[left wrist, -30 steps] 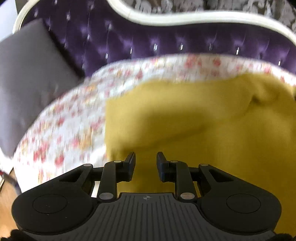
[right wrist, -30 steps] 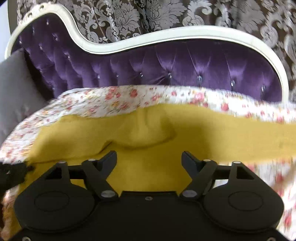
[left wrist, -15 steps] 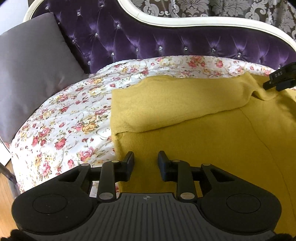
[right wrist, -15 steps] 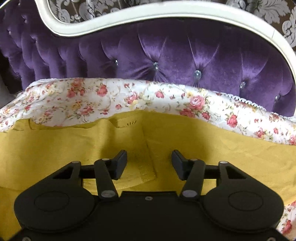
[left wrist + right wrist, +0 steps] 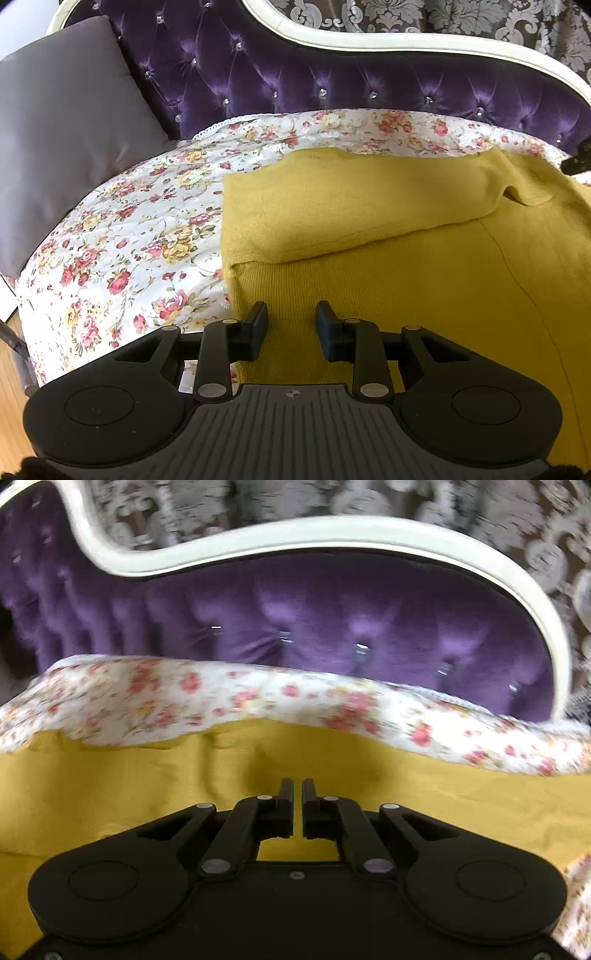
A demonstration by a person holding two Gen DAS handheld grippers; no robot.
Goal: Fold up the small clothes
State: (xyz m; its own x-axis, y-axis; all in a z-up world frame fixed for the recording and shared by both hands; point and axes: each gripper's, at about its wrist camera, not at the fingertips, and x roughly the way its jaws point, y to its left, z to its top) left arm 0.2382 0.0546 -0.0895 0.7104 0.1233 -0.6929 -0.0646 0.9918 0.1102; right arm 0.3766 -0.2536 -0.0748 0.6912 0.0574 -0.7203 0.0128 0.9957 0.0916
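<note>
A mustard-yellow knit garment [image 5: 424, 273] lies spread on the floral bed cover [image 5: 140, 229]. One sleeve [image 5: 351, 206] is folded across its upper part. My left gripper [image 5: 291, 317] is open and empty, just above the garment's left edge. In the right wrist view the garment [image 5: 129, 775] fills the lower frame. My right gripper [image 5: 297, 788] has its jaws nearly together over the fabric near the far edge; the view is blurred and whether cloth is pinched does not show. A dark part of the right gripper [image 5: 580, 162] shows at the right edge of the left wrist view.
A purple tufted headboard [image 5: 332, 74] with a cream frame [image 5: 258, 539] stands behind the bed. A grey pillow [image 5: 62, 129] leans at the left. Wooden floor [image 5: 11, 369] shows beyond the bed's left edge.
My right gripper's jaws have closed from wide open to nearly together, and it has moved toward the garment's far edge. My left gripper has stayed open and nearly still over the left edge.
</note>
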